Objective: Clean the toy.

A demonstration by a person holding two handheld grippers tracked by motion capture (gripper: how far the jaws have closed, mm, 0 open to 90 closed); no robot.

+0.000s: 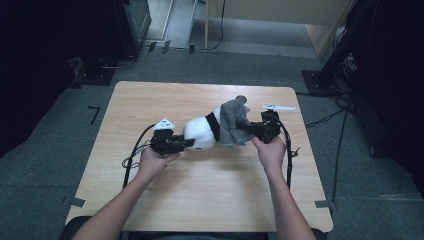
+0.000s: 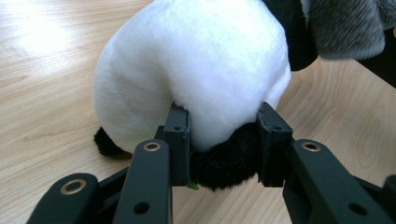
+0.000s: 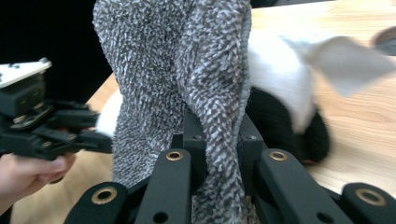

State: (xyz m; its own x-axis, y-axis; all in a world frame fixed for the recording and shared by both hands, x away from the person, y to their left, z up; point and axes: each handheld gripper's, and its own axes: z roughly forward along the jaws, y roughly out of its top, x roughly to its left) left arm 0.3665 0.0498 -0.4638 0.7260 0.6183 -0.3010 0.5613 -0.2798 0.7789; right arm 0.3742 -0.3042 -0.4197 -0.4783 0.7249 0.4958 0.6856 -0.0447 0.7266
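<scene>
Nearest you, your left gripper point(image 1: 186, 144) is clamped on the black-and-white plush panda toy point(image 1: 201, 133), its jaws pinching a fold of fur near the toy's base and pinning it to the middle of the light wooden table point(image 1: 150, 100). Just right, your right gripper point(image 1: 246, 131) is closed tight on the grey knitted fabric garment point(image 1: 234, 121) bunched over the panda's far end. Judging by that, the garment is only partly on; working it along the body remains.
</scene>
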